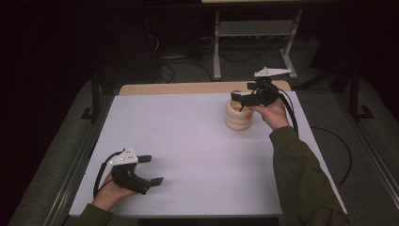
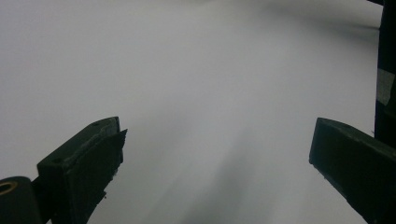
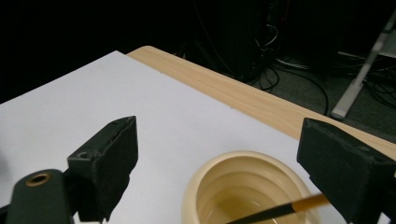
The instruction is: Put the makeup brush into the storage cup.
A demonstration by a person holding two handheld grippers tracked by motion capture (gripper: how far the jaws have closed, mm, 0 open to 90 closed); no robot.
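Right tongs (image 1: 242, 100), spread, hover over the cream ringed pot (image 1: 238, 115) at upper right, a thin stick (image 3: 275, 211) apparently dropped inside; left tongs (image 1: 151, 169) rest spread on the bench (image 1: 188, 141), lower left.

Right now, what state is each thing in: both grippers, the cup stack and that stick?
left gripper: open, holding nothing, low over the white table at its near left.
right gripper: open, just above the cup stack's mouth, gripping nothing.
cup stack: cream, upright, nested, far right of the table.
stick: thin, dark with an orange end, lying slanted inside the top cup.
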